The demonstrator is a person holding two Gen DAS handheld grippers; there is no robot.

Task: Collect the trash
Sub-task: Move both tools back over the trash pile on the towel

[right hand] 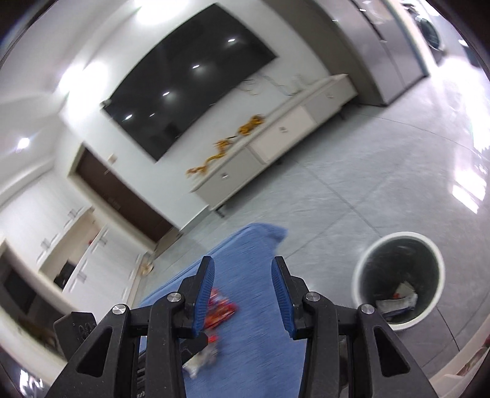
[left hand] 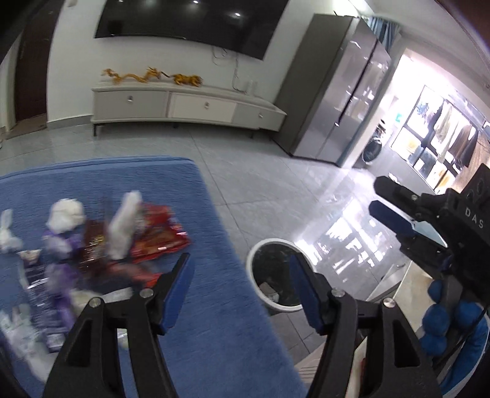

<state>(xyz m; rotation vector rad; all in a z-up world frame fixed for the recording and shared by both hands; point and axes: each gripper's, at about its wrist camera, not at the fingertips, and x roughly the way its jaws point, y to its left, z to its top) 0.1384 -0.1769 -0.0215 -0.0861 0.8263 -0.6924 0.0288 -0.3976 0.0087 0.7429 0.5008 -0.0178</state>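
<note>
Both claws [left hand: 242, 284] [right hand: 243, 294] gaping, empty, w/ bin [right hand: 398, 245] beside blue mat [left hand: 214, 321].

You face a white wall with a black television [left hand: 186, 23] above a low white TV cabinet [left hand: 183, 105]; grey floor tiles [left hand: 245, 171], a grey refrigerator [left hand: 340, 88], and bright daylight at right.

The left tongs [left hand: 242, 284] are held out with their blue-padded jaws spread wide and nothing between them. The right tongs [right hand: 243, 294] are parted too (seen from the left view, they hang off to the right [left hand: 387, 199]), gripped by a blue-gloved hand [left hand: 444, 324].
</note>
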